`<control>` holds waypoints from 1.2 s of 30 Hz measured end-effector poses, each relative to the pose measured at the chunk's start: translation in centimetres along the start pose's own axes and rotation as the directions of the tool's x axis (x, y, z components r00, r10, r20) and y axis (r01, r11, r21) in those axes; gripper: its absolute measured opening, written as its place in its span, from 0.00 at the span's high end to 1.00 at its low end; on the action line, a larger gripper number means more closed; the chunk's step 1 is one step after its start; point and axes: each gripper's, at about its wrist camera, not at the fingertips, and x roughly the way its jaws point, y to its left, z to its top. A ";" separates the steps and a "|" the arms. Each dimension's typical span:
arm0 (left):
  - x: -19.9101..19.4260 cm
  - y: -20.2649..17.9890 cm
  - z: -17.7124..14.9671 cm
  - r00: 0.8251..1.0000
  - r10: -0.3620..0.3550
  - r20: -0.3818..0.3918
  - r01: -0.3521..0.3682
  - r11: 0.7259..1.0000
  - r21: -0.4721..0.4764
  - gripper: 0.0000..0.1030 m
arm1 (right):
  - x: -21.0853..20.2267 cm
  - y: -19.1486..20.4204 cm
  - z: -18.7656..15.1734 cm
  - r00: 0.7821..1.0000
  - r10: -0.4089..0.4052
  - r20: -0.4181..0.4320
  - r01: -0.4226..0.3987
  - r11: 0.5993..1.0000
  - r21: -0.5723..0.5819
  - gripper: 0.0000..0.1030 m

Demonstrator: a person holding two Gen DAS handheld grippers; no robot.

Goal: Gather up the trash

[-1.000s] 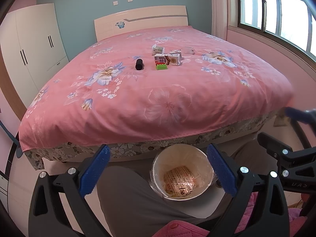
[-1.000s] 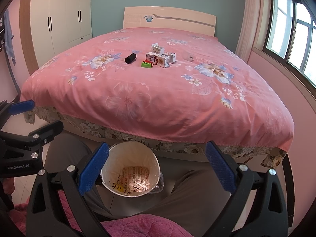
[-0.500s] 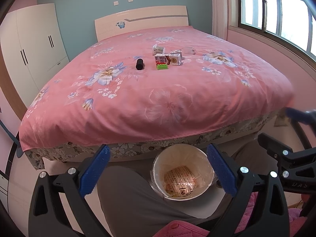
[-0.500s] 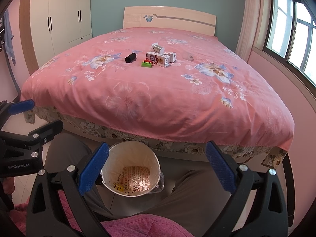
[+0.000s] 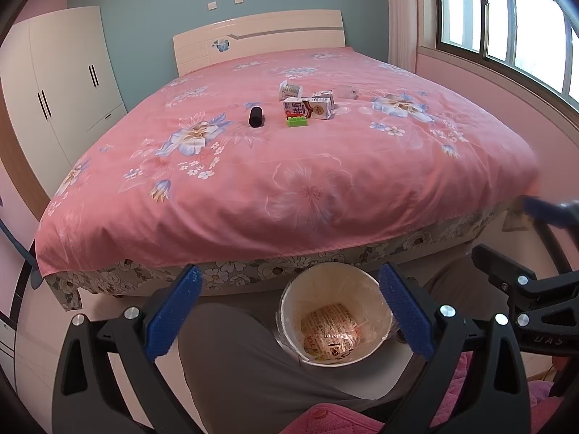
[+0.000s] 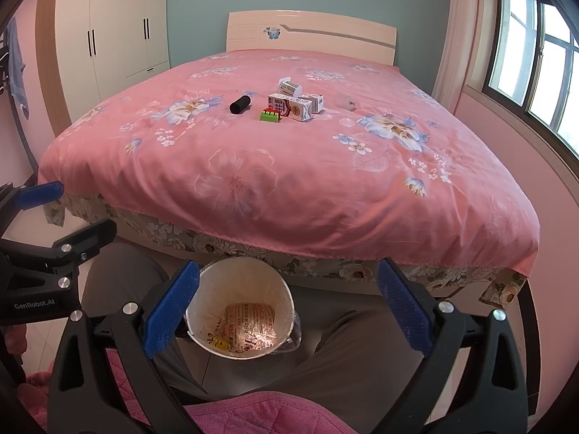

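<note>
The trash lies in a loose cluster near the middle of the bed (image 5: 325, 181), on the pink flowered cover. A long milk carton (image 5: 307, 108) lies on its side, with a smaller carton (image 5: 324, 98) just behind it and touching or nearly so. A third small carton (image 5: 290, 89) sits a little farther back, tilted. Just in front of the long carton is a green toy brick (image 5: 297, 121), which in the right view shows a red piece on top. To the left, apart from the cartons, lies a black cylinder (image 5: 256, 116) on its side. Off to the right is a small pale object (image 6: 349, 102), too blurred to identify, possibly a crumpled wrapper or cup.

On the floor at the foot of the bed, between the person's grey-trousered legs (image 5: 246, 361), stands a white bin (image 5: 289, 300) lined with a clear bag; a printed wrapper (image 5: 331, 329) lies at its bottom.

The left gripper (image 5: 289, 316) is spread wide and holds nothing, its blue pads framing the bin. The right gripper (image 6: 287, 311) is likewise spread wide and empty, hovering above the bin. Both are well apart from the trash on the bed.

A white wardrobe (image 6: 119, 29) stands at the left, a window (image 5: 506, 18) at the right.
</note>
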 end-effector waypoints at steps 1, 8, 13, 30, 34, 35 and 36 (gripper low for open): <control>0.0 -0.1 0.0 1.000 0.000 0.001 0.000 1.000 0.000 0.03 | 0.0 0.0 0.0 1.000 0.000 0.000 0.000 1.000 0.000 0.06; 0.0 -0.1 0.0 1.000 0.000 0.001 0.000 1.000 0.000 0.03 | 0.1 0.1 0.0 1.000 0.000 0.000 0.000 1.000 0.000 0.06; 0.0 -0.1 -0.1 1.000 0.000 0.001 0.000 1.000 -0.001 0.03 | 0.1 0.1 0.0 1.000 0.000 0.000 0.000 1.000 -0.001 0.06; 1.2 -0.3 -0.3 0.999 -0.009 -0.039 0.009 1.000 -0.011 0.03 | 0.9 0.3 -0.2 1.000 0.022 -0.012 -0.022 1.000 -0.016 0.06; 2.6 0.1 0.4 0.997 -0.042 -0.064 0.041 0.999 -0.028 0.03 | 2.0 -0.1 0.9 1.000 0.023 -0.017 -0.024 0.999 -0.023 0.06; 3.0 0.3 0.8 0.997 -0.049 -0.063 0.047 0.998 -0.036 0.03 | 2.3 -0.3 1.3 0.999 0.026 -0.018 -0.026 0.999 -0.022 0.06; 3.4 0.5 1.2 0.997 -0.051 -0.065 0.048 0.998 -0.042 0.03 | 2.8 -0.6 2.0 0.999 0.031 -0.021 -0.032 0.999 -0.021 0.06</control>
